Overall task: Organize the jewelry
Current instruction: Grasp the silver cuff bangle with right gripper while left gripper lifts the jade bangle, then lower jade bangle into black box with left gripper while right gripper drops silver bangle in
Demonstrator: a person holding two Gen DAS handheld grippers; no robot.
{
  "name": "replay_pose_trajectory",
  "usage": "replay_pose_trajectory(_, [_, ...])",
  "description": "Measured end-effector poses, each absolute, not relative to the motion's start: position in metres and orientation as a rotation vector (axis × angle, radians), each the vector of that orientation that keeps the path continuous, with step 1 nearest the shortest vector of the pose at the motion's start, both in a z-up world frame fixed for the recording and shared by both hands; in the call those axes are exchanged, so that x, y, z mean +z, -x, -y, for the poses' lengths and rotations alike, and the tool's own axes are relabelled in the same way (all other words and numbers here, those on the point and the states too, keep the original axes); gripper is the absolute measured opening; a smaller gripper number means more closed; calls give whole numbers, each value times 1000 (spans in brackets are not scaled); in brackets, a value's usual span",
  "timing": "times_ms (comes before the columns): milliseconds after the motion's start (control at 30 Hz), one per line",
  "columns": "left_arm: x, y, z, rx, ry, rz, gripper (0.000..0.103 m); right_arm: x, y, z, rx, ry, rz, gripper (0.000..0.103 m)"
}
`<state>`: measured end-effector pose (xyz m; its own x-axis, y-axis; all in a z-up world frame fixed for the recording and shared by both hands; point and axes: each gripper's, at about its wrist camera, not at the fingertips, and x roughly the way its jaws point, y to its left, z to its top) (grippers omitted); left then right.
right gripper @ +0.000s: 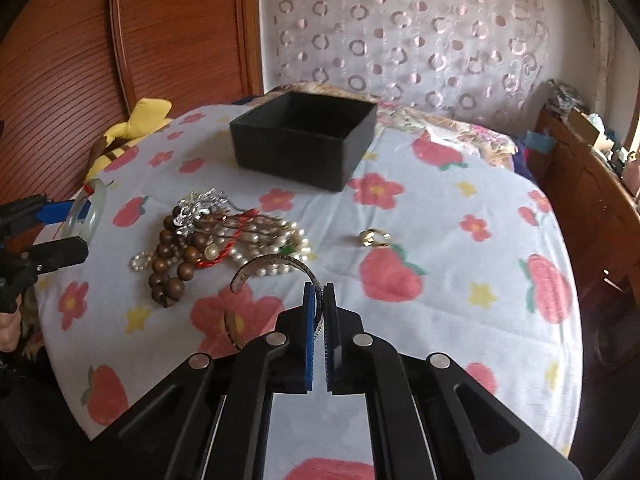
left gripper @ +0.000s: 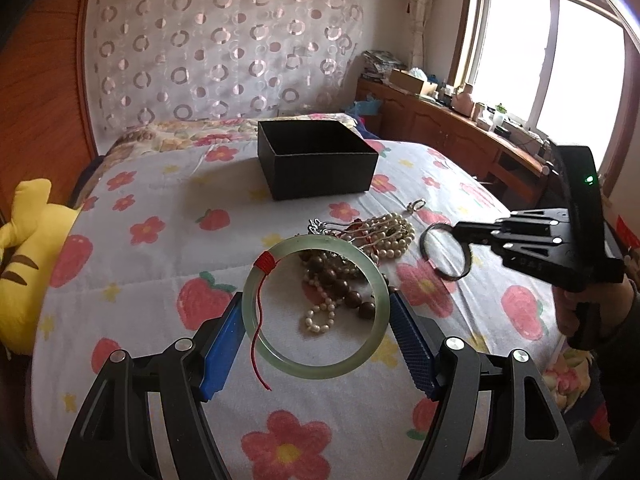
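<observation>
Two bangles gripped, jade bangle (left gripper: 316, 307) across left tool (left gripper: 316, 312), cuff (right gripper: 276, 276) pinched in right tool (right gripper: 319, 300)

A pale green bangle (left gripper: 316, 307) is showing a red thread wrapping. Brown wooden beads (right gripper: 170, 258) and cream-white pearls (right gripper: 276, 240) are lying on a white bedspread (right gripper: 440, 240) that is displaying red strawberries, pink flowers and yellow stars. A black box (left gripper: 316, 158) is sitting behind. The fingers (left gripper: 224, 344) are wearing blue pads. A yellow plush toy (left gripper: 24, 256) is showing brown stripes.
</observation>
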<state>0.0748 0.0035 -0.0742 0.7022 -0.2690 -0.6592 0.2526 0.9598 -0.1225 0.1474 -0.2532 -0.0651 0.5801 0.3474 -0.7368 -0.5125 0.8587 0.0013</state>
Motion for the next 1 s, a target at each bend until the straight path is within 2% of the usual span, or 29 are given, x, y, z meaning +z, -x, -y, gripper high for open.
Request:
replay_pose_trajectory(433, [-57,-123,6,-291,-10,-708,68,-30,-181,255,495,207,-707,4])
replay_pose_trajectory(1000, [-40,-237,16,-243,-30,-715,68,-12,-239,243,470,226,-665,4])
